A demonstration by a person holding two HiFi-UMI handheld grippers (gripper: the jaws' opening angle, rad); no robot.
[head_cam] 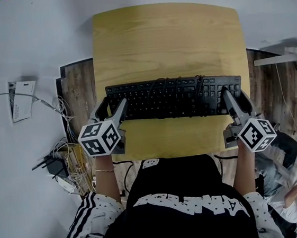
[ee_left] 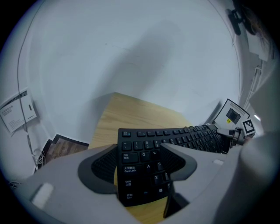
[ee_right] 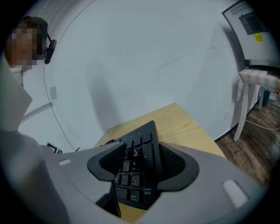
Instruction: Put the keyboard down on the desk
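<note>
Keyboard (head_cam: 175,98) is lying with 1 end inside each set of jaws. Left gripper (ee_left: 138,164): 2 jaws standing wide apart, straddling the Caps Lock end, not clamping it. Right gripper (ee_right: 138,168): 2 jaws gaping likewise over the numpad end. Keyboard is resting flat on the wooden surface (head_cam: 166,39), near its front edge.

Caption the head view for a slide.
Black keyboard across the wooden desk, left gripper and right gripper each straddling one end, jaws apart.
</note>
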